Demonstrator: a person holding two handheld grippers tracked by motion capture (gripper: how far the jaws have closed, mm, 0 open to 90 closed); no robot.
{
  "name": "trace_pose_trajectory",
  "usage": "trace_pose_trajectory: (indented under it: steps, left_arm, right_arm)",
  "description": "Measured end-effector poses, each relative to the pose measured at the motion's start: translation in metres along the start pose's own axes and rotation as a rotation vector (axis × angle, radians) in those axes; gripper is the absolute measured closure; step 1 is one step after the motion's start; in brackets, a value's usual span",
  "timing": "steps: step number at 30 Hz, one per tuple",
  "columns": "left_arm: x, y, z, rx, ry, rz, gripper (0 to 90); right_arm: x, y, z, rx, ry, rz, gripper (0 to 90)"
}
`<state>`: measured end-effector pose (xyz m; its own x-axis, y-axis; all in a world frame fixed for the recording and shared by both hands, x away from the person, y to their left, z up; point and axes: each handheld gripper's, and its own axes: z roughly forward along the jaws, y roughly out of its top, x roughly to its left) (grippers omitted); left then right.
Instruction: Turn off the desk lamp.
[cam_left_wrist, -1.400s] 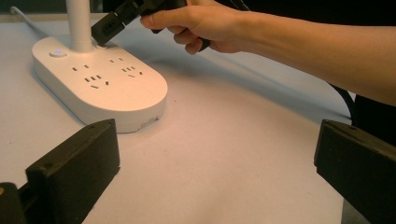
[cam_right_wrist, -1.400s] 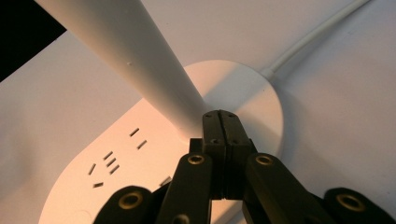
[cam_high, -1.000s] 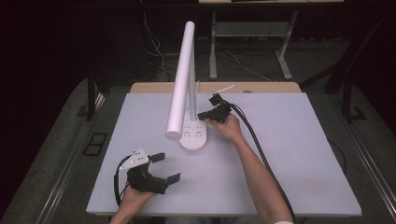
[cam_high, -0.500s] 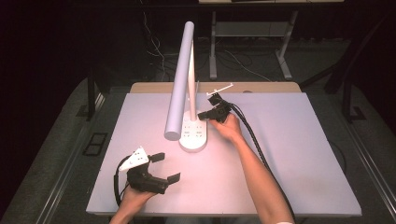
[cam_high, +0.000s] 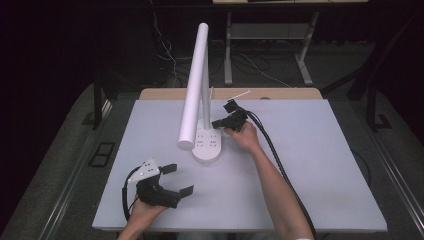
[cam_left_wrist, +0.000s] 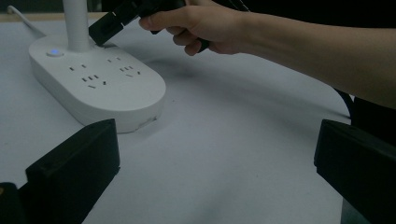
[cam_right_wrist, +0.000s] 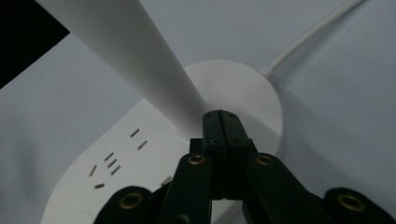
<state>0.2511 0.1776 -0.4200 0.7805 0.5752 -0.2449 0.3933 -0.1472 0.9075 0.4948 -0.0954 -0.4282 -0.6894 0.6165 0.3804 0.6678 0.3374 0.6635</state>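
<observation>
Tongs (cam_right_wrist: 219, 119) closed at lamp base (cam_right_wrist: 243, 88), clearest in right gripper view

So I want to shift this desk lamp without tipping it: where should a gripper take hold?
Low on the upright post, just above the socket base, coming from the open side by the right gripper. The post is slim enough for the jaws; the base looks too broad, and the long tilted head would probably lever it over.

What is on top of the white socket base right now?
On the white socket base: the lamp post, a lit blue button and several bare outlets. The right hand-held gripper, jaws shut, sits by the post's foot. Whatever lies beneath its tips is covered.
</observation>
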Motion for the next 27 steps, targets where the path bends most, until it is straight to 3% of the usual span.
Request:
trace_pose_trajectory:
  steps: [10, 19, 27]
  left_arm:
    - [0.0, 0.0, 0.0, 0.0, 0.0, 0.0, 0.0]
    - [0.002, 0.0, 0.0, -0.004, 0.002, -0.006, 0.0]
    - [0.002, 0.0, 0.0, -0.004, 0.0, -0.006, 0.0]
  right_arm:
    - [0.004, 0.0, 0.0, 0.004, -0.032, -0.032, 90.0]
    - [0.004, 0.0, -0.002, -0.003, -0.021, 0.001, 90.0]
    - [0.008, -0.001, -0.012, -0.006, -0.033, -0.031, 90.0]
